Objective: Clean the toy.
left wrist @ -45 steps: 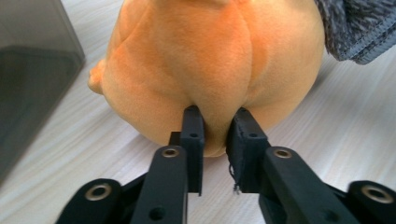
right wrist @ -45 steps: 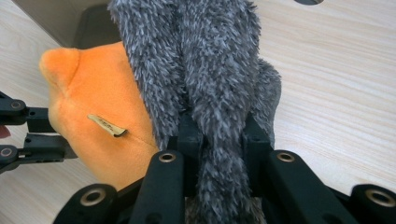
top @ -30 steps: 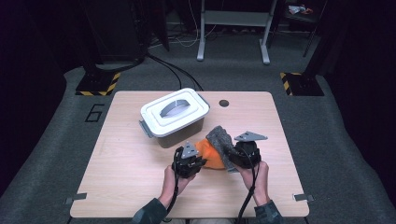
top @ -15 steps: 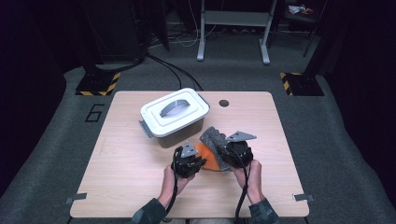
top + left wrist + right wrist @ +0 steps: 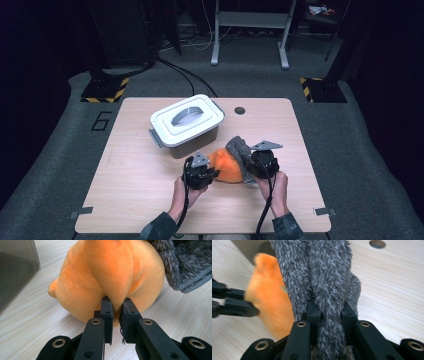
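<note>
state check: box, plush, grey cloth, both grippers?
box: lid on, upright on table
plush: on table, pinched by left gripper
grey cloth: draped on plush, pinched by right gripper
left gripper: shut on plush
right gripper: shut on grey cloth

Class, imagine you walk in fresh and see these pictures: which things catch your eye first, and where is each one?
The bright orange plush toy stands out at the near middle of the wooden table, pinched by the left tongs. A fuzzy grey cloth drapes over its right side, clamped in the right tongs. Behind them, left of centre, sits a grey box with a white lid.
</note>
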Tool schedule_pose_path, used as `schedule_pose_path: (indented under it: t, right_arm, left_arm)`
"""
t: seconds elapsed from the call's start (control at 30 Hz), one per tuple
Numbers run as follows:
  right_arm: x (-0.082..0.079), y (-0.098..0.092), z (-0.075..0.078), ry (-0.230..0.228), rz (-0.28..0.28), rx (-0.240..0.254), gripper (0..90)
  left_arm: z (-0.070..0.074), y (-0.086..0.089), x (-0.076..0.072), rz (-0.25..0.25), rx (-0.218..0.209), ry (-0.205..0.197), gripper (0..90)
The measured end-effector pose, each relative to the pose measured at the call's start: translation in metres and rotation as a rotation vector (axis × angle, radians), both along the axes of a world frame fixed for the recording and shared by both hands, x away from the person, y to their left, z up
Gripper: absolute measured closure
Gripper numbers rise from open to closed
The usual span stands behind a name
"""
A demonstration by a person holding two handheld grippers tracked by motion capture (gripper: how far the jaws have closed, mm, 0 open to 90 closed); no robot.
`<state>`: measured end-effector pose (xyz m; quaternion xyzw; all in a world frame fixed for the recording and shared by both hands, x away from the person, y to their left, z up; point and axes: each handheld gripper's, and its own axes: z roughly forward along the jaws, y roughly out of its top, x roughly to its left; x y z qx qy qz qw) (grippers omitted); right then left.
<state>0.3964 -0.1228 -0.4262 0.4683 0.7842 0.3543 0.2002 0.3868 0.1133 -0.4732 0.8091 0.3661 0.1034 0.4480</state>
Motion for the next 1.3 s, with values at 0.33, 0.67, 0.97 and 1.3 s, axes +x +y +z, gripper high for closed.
schedule_pose_path:
  t: [0.33, 0.67, 0.97, 1.3]
  right_arm:
    - [0.013, -0.024, -0.027, 0.080, -0.092, 0.009, 74.7]
    - [0.012, -0.034, -0.023, 0.074, -0.113, 0.027, 74.6]
    - [-0.010, -0.001, 0.025, -0.028, 0.034, 0.078, 74.6]
    - [-0.006, 0.032, 0.015, -0.017, 0.094, -0.006, 74.7]
  left_arm:
    - [0.000, 0.000, 0.000, 0.001, -0.002, -0.002, 81.5]
    - [0.001, 0.000, 0.000, 0.006, 0.004, -0.007, 81.6]
    - [0.002, -0.001, -0.001, 0.006, 0.006, -0.011, 81.6]
    - [0.002, -0.001, -0.001, 0.008, 0.006, -0.008, 81.6]
